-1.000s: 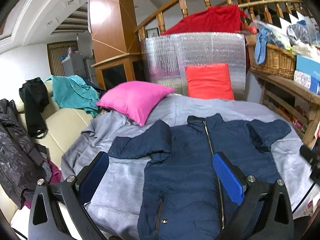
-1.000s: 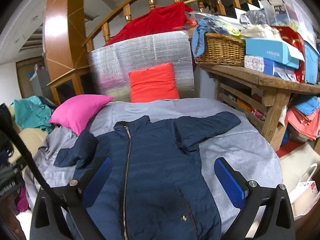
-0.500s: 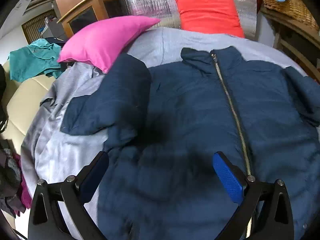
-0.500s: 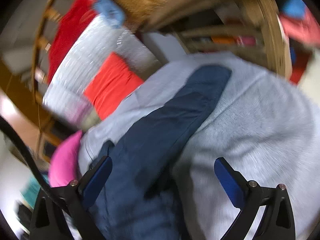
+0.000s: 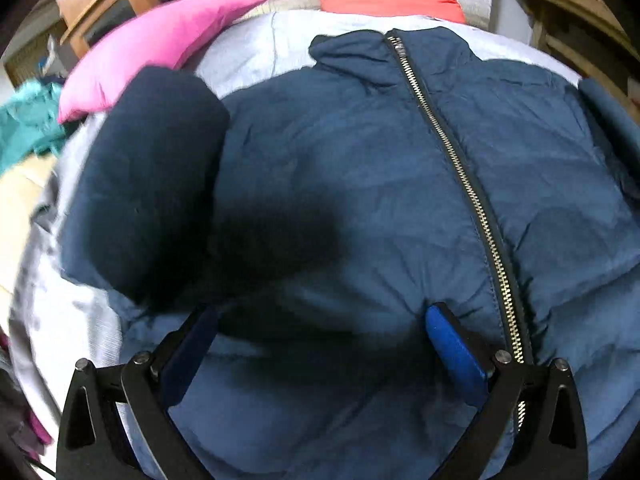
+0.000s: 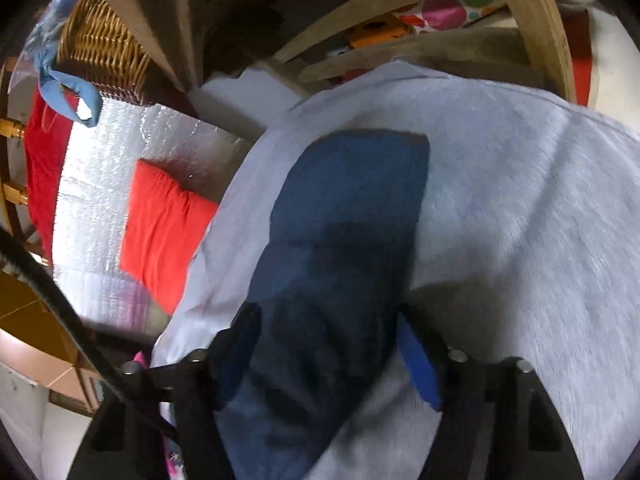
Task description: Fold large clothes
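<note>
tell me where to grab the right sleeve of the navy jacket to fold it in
Grip the sleeve partway along, where the right gripper already straddles it, one finger on each long edge, coming down from above. It lies flat and straight on the grey cover, narrow enough to fit between the fingers. The jaws have just been closing around it; whether they pinch yet is unclear.

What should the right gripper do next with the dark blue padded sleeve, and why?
Probably finish closing on the dark blue padded sleeve. The right gripper has just been closing its jaws, and the sleeve lies between its blue pads, stretched out on the grey cloth, not yet folded over the jacket's body.
</note>
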